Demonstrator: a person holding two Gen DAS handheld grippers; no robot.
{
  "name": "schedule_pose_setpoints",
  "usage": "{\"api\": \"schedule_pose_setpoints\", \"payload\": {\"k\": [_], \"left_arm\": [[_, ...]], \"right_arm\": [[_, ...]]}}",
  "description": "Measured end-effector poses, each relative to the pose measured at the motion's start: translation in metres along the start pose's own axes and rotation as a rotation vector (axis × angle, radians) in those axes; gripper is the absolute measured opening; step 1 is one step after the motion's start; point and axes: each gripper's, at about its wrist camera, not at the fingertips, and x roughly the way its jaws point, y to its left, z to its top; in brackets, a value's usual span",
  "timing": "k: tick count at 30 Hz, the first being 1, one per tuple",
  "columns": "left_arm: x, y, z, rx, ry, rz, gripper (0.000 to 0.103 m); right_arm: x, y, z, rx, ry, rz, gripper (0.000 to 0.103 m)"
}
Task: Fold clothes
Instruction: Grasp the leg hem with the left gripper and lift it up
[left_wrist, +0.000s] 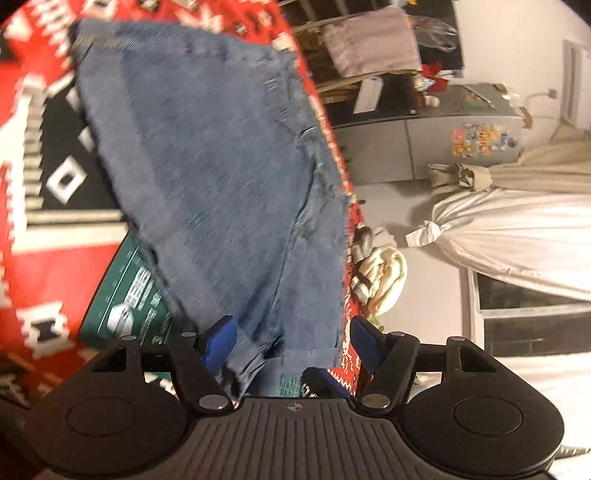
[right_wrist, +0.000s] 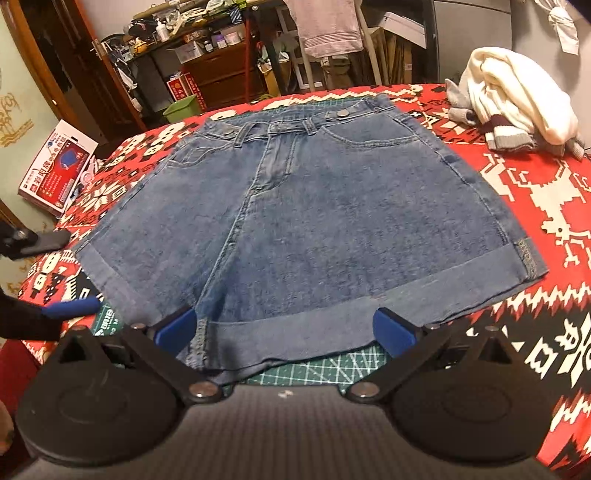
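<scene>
Blue denim shorts (right_wrist: 295, 221), spread flat and front-up, waistband far from the fingers (right_wrist: 173, 328), two metal buttons on the band, fly seam running down toward the near hem. Wide turned-up cuffs along both leg hems; nearest cuff lying between the spread blue fingers, its edge just short of them, the crotch notch close by the left-hand finger. Seen from the left wrist: same shorts (left_wrist: 221, 177) blurred, stretching away from the fingers (left_wrist: 221, 336), a cuffed corner bunched just beside the left-hand finger, whether pinched or merely touching unclear.
</scene>
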Motion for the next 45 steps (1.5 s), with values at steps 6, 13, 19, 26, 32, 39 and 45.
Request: {"api": "schedule_pose_setpoints", "payload": {"k": [6,13,19,26,32,39,45], "left_arm": [[0.011,0.012,-0.004,-0.048,0.026,0.038,0.066],[0.02,0.01,-0.002,-0.028,0.018,0.075,0.066],[0.023,0.013,-0.005,-0.005,0.034,0.106,0.066],[0.025,0.002,-0.004,0.09,0.003,0.149,0.065],[0.029,-0.011,-0.01,0.222,-0.024,0.214,0.062],[0.038,-0.009,-0.013,0.218,-0.005,0.257,0.016],[0.032,-0.004,-0.011,0.204,-0.016,0.294,0.003]], "right_arm": [[-0.002,0.004,-0.001,-0.002,-0.006,0.012,0.103],[0.0,0.006,0.0,0.0,-0.007,0.003,0.103],[0.001,0.01,-0.002,-0.025,-0.004,-0.009,0.103],[0.0,0.012,-0.001,-0.034,-0.008,0.0,0.103],[0.0,0.012,-0.001,-0.04,-0.008,0.001,0.103],[-0.002,0.016,-0.001,-0.067,-0.022,-0.007,0.103],[0.001,0.016,-0.001,-0.066,-0.007,-0.003,0.103]]}}
